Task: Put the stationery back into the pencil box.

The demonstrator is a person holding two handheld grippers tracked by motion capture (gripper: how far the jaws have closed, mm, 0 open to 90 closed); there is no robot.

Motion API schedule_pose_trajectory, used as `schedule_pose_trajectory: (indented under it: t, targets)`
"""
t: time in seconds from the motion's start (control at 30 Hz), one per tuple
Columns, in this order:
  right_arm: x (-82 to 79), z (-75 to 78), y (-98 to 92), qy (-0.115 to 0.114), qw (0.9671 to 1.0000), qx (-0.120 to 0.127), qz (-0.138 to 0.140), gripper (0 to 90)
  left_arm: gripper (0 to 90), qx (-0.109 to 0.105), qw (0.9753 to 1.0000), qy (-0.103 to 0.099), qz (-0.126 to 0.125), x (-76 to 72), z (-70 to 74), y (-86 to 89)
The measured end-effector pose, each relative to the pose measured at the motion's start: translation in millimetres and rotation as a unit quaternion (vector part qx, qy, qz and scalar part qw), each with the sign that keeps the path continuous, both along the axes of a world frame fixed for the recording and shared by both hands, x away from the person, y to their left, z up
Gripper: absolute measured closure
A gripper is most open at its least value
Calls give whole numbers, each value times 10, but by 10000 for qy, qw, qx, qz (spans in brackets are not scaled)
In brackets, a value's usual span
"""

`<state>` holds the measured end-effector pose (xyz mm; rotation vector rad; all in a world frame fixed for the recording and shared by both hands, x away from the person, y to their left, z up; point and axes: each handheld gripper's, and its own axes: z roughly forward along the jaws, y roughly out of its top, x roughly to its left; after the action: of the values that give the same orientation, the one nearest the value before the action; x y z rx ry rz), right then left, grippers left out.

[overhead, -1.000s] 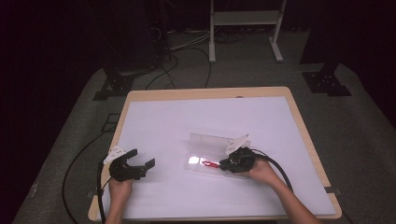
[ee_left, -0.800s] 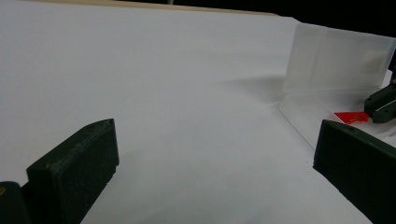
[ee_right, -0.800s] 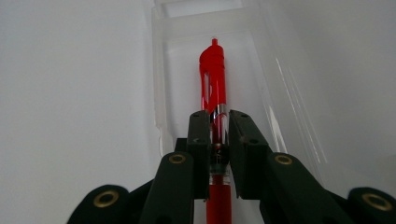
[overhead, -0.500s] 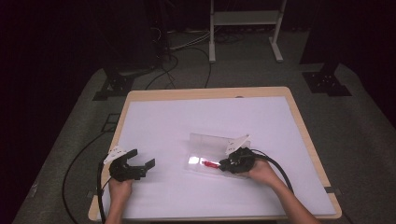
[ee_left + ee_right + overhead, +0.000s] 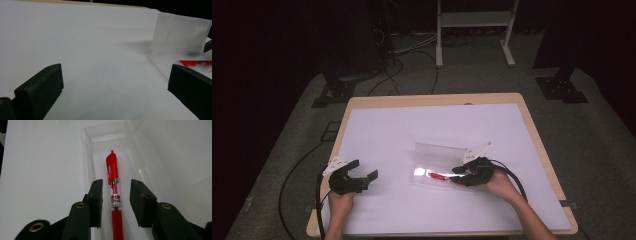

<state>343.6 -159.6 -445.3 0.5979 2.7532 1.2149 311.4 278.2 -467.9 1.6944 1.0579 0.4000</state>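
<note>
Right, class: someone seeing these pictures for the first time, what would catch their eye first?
The red pen stands out, lying in an open clear case right of the white table's middle. The right tool sits over it, jaws open either side of the barrel and not touching it. The left tool rests open near the front left, with nothing between its jaws.

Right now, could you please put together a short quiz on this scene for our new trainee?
1. True or false: the right tongs are clamped on the red pen.
2. Where does the pen lie? A) on the bare table B) in the clear plastic case C) in the left tongs
3. Fill in: the case's lid stands ____.

Key: 1 false, the jaws straddle it with gaps; 2 B; 3 open.
</note>
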Motion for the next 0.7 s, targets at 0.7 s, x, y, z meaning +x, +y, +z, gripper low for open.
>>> schedule_pose_trajectory:
  t: [0.7]
  targets:
    - [-56, 145, -241, -65, 9996, 18, -269, 512, 0, 23, 10000, -1, -5, -3, 1, -6]
